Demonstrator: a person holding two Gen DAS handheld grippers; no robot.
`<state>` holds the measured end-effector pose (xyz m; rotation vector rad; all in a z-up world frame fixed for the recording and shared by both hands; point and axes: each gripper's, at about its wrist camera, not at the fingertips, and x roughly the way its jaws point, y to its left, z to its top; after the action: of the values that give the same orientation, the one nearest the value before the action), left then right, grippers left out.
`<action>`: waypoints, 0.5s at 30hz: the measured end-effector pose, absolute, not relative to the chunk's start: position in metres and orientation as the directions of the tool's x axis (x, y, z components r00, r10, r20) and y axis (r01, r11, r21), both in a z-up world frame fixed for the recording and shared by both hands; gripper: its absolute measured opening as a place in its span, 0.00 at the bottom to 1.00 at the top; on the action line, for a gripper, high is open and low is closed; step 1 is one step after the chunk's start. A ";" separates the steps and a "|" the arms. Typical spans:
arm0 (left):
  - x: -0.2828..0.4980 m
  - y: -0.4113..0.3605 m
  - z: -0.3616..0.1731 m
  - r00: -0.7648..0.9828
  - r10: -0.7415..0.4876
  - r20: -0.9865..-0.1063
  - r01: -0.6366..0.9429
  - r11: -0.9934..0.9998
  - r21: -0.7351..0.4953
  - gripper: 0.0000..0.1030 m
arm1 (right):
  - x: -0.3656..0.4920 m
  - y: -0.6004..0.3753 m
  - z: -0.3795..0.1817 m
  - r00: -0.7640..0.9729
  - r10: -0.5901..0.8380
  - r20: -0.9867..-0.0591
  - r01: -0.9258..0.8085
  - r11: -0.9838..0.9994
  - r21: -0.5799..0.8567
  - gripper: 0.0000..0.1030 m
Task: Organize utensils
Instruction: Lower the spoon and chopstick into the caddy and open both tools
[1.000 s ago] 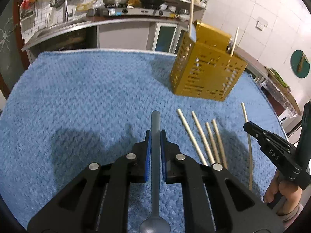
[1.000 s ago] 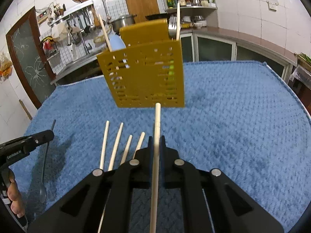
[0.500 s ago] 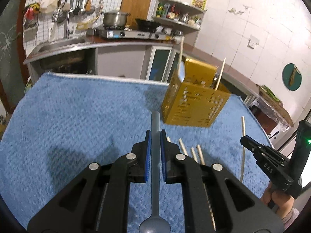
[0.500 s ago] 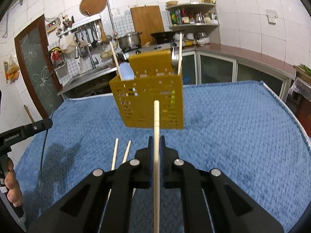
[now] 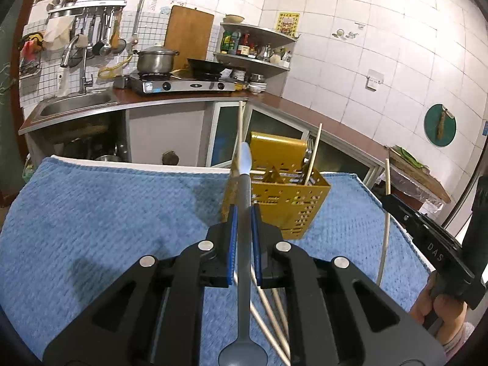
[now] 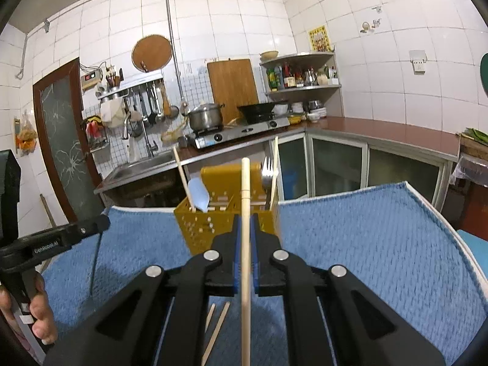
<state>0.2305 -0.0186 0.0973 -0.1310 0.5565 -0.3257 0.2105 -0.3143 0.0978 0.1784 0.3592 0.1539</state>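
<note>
The left gripper (image 5: 244,228) is clamped on a stiff gray spoon (image 5: 244,262). The right gripper (image 6: 245,244) pinches a light, thin chopstick (image 6: 245,213) mid-stick; it could slip.

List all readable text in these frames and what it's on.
"DAS": on the right gripper body, left wrist view.
"GenRobot.AI": on the left gripper body, right wrist view, small but legible.
Yellow wall poster: print too small to read.
Shelf bottles: labels blurred.

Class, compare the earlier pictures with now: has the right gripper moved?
Yes. The right gripper, shut on a chopstick, has risen: the yellow utensil holder now sits lower in its view.
</note>
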 end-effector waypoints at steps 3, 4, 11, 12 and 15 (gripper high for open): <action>0.240 -0.026 0.101 0.799 -0.346 -0.492 0.279 0.938 -0.206 0.07 | 0.217 -0.317 0.103 0.935 0.172 -0.311 -0.117 0.975 0.188 0.06; 0.244 -0.030 0.104 0.800 -0.351 -0.486 0.285 0.936 -0.207 0.07 | 0.221 -0.319 0.107 0.939 0.171 -0.299 -0.117 0.975 0.190 0.06; 0.273 -0.051 0.145 0.860 -0.365 -0.356 0.315 0.930 -0.190 0.07 | 0.258 -0.328 0.149 0.970 0.162 -0.182 -0.128 0.974 0.184 0.06; 0.279 -0.055 0.151 0.869 -0.363 -0.336 0.318 0.930 -0.182 0.07 | 0.262 -0.325 0.155 0.974 0.159 -0.163 -0.129 0.976 0.176 0.06; 0.297 -0.071 0.169 0.895 -0.353 -0.272 0.323 0.935 -0.149 0.07 | 0.279 -0.325 0.174 0.985 0.151 -0.088 -0.135 0.977 0.167 0.06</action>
<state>0.2971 -0.0705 0.1692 -0.1012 0.3001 -0.3510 0.2791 -0.3251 0.1739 0.1609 0.1005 0.1443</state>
